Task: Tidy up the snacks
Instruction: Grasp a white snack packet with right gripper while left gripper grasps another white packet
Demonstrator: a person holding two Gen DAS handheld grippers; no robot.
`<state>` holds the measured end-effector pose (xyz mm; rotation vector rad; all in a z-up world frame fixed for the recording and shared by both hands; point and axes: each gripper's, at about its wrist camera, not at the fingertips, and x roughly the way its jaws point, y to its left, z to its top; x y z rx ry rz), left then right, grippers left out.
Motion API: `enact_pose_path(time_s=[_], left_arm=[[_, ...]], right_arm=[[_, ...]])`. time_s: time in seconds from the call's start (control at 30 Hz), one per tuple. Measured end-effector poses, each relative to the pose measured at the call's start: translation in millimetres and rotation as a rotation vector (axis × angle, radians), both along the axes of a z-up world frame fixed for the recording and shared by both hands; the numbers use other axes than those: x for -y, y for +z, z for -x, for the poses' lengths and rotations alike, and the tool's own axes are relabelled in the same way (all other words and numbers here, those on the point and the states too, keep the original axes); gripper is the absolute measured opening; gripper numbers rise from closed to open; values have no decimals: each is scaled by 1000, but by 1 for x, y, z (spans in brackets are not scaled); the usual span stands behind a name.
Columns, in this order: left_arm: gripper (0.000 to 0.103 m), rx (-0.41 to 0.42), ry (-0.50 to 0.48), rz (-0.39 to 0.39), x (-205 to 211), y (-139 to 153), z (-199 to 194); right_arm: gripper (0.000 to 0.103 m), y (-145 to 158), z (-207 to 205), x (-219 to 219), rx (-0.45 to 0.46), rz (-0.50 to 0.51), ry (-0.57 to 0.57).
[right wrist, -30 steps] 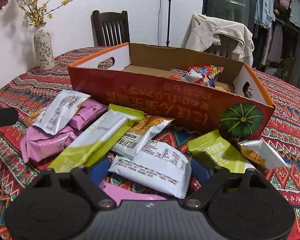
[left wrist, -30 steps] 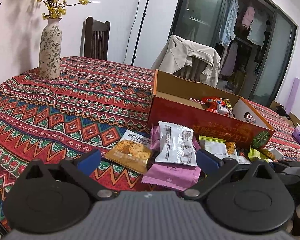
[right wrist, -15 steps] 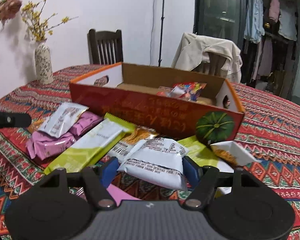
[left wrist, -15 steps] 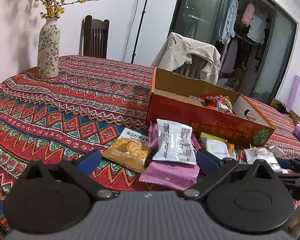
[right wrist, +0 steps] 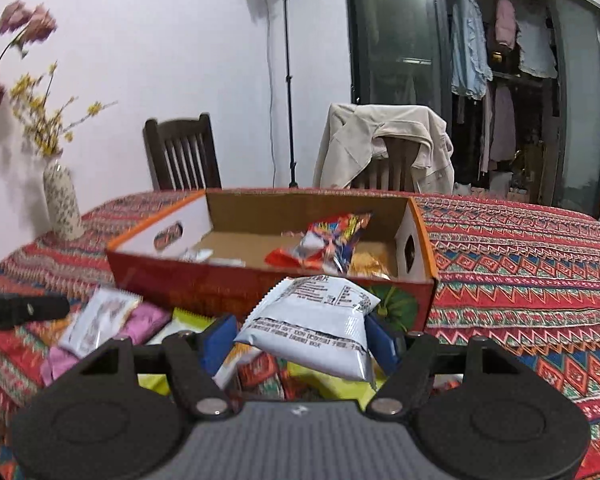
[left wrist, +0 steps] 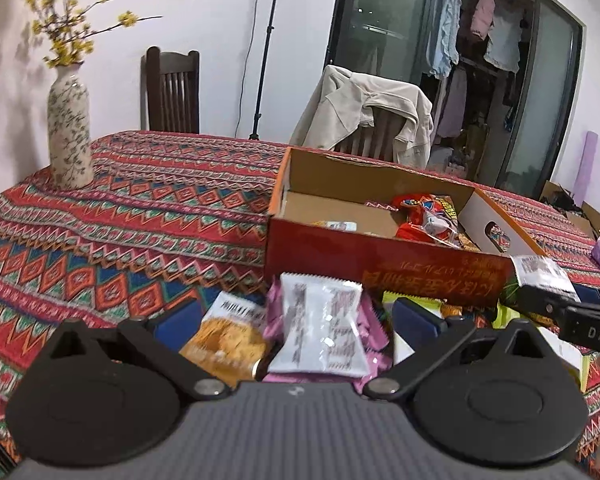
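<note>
Right gripper [right wrist: 300, 334] clamped on white snack packet [right wrist: 314, 330], jaws just narrowed onto it; packet lifted clear of the pile, just short of red cardboard box [right wrist: 236, 288] at 12 o'clock; left gripper [left wrist: 296, 320] jaws apart, apparently above white and pink packets [left wrist: 320, 332], contact unclear.

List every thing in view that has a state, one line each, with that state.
right tongs: shut on the white packet, lifted off the pile
white packet: gripped, raised before the box
left tongs: open, hovering over the loose snacks, gripping nothing
cardboard box: open-topped, a few packets inside
loose snacks: heaped on the cloth, outside the box
vase: upright
jacket: draped over a chair
</note>
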<state>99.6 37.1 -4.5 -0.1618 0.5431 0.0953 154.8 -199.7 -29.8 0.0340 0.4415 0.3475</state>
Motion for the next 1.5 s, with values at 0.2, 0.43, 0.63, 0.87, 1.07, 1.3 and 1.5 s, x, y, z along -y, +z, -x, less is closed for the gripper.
enact_pose_path(time_s=[0.2,0.43,0.63,0.87,1.07,1.3,1.5], left_arm=[[103,-30,-13,-54,11,-4,-25],[103,-116,14,-75,17,-27,-50],[103,-106,9,-108,21,-32,-48],[78,-109,-21,-110,24,-34,-49],[71,-94,-29,-91,22,-34,-45],[67,-78,-31,-50,16,-33,-42],[52,-53,-22,-35,13,-30,-38]], right_arm=[[70,-13,-12,-3,-9,-43,18],[70,-18,-13,4,3,-94,14],[70,-21,-12,0,-5,-81,34],[70,-20,-8,-4,7,-66,46],[70,-21,-6,-6,17,-52,57],[70,-20,-2,-5,34,-53,55],[70,-20,-2,-3,39,-59,47]])
